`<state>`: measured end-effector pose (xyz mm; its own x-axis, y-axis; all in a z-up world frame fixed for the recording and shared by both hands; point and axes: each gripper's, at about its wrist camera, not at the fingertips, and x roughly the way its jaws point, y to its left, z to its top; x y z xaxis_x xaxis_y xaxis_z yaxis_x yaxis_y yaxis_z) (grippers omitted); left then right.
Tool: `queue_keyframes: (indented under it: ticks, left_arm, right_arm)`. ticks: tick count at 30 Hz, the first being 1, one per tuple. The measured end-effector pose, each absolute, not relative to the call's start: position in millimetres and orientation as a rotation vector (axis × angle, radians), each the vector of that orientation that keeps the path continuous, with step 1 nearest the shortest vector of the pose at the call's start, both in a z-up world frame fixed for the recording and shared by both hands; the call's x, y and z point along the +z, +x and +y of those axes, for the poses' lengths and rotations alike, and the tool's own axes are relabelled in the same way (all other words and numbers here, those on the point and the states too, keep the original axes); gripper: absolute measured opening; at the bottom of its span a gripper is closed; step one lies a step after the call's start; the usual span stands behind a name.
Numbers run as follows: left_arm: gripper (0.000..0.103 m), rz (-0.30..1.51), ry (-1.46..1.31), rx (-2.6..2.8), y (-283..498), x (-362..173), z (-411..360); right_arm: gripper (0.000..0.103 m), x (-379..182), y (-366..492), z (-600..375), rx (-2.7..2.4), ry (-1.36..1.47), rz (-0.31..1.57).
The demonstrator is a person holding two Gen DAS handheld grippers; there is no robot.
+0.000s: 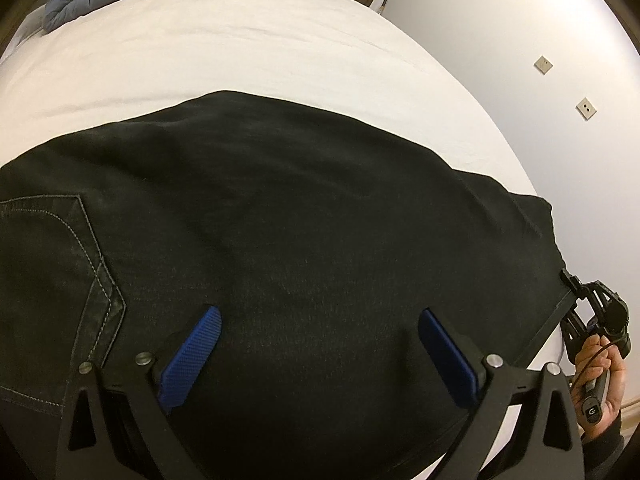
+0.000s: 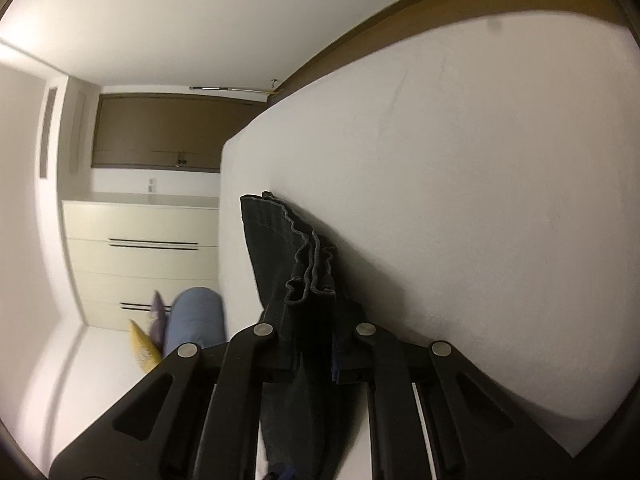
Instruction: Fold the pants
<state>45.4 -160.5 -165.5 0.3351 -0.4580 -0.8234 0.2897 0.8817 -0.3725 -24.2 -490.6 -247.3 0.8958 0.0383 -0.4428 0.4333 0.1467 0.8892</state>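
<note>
Your left gripper (image 1: 320,332) hovers with jaws wide, empty, over the black pants (image 1: 280,208) on the bed (image 1: 240,40). Your right gripper (image 2: 314,330) pinches their hems; a weak pinch could drop them.

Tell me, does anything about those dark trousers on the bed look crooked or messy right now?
Nothing is damaged or spilled. The one uneven spot is the hem end of the pants: it is bunched and rippled where the right gripper pinches it. Under the open left gripper, the fabric lies fairly smooth on the bed.
</note>
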Motion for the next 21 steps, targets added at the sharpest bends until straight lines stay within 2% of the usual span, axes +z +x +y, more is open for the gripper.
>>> queue_keyframes:
  ticks: [5, 9, 11, 14, 16, 21]
  left_arm:
    - [0.1, 1.125, -0.201, -0.505, 46, -165, -154]
    - [0.1, 1.122, -0.269, -0.516, 48, -164, -145]
    - [0.1, 1.119, -0.317, -0.521, 49, -162, -132]
    - [0.1, 1.126, -0.404, -0.527, 52, -160, -120]
    - [0.1, 1.134, -0.436, -0.53, 54, -157, -115]
    - [0.101, 1.147, -0.531, -0.571, 65, -147, -116]
  right_arm:
    - [0.009, -180, 15, -444, -0.286, 1.028, 0.496]
    - [0.009, -121, 48, -320, -0.081, 0.481, 0.597]
    - [0.009, -129, 57, -248, 0.037, 0.237, 0.682]
    - [0.008, -179, 73, -185, 0.082, 0.008, 0.845]
    - [0.009, -203, 76, -175, 0.059, -0.002, 0.905]
    - [0.009, -205, 76, -176, 0.046, -0.008, 0.858]
